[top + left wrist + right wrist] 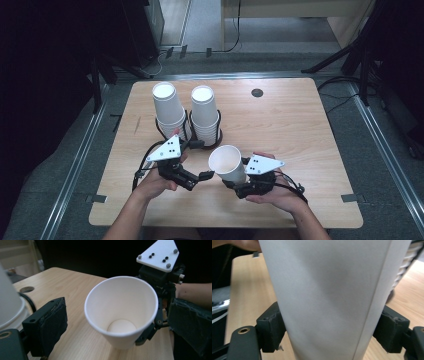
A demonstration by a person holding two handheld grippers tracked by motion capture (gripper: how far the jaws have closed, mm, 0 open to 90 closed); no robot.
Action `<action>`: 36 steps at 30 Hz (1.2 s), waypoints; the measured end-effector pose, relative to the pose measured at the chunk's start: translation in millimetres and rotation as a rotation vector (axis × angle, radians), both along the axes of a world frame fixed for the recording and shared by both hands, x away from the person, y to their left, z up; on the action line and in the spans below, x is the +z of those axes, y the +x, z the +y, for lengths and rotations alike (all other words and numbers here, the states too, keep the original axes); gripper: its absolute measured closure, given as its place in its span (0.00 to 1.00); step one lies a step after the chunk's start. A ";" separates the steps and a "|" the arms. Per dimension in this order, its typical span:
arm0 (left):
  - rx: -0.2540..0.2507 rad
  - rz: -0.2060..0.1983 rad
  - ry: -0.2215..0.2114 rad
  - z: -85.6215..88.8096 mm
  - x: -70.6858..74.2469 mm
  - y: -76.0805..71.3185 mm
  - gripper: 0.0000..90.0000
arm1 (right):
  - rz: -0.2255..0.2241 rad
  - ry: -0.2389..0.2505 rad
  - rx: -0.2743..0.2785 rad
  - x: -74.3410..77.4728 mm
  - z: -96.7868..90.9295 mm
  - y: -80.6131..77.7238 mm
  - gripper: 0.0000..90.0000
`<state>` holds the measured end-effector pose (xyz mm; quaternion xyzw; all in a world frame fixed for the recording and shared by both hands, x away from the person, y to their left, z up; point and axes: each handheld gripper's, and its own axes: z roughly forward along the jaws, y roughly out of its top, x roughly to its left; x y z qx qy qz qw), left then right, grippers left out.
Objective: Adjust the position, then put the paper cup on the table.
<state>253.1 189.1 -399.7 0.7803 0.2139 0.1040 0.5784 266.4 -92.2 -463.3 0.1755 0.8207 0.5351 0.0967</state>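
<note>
- A single white paper cup [227,164] is pinched by the right gripper [239,181], whose two black jaws are pressed against opposite sides of the cup's wall, as is seen close up in the right gripper view [329,302].
- The cup is held tilted above the near middle of the light wooden table [300,130], with its open mouth turned up and toward the left gripper; no contact with the tabletop can be made out.
- In the left gripper view, the cup's empty inside and round bottom [121,312] are seen between that gripper's own jaws.
- The left gripper [197,176] is held just beside the cup, its jaws spread apart and closed on nothing; the cup is not touched by them.
- Two stacks of upturned white paper cups [166,107] [204,112] stand in black wire holders at the far left of the table, behind the left gripper.
- A small round dark hole [257,92] is seen in the tabletop near the far edge, well apart from the held cup.
- Both grippers are held by a person's hands [152,184], which enter from the near edge.
</note>
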 end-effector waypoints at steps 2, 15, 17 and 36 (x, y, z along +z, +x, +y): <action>0.048 0.002 -0.015 8.9 -5.8 -1.6 0.03 | -0.002 0.019 -0.042 -0.3 -5.2 3.3 0.24; 0.314 0.016 -0.063 72.4 -32.2 -22.0 0.03 | -0.025 0.118 -0.351 -1.6 -37.8 27.5 0.23; 0.345 0.023 -0.056 80.2 -37.4 -25.1 0.03 | -0.025 0.112 -0.388 -4.7 -40.8 30.6 0.23; 0.743 0.035 0.061 150.3 -76.3 -45.9 0.04 | 0.036 0.072 -0.738 -44.3 -70.8 68.3 0.23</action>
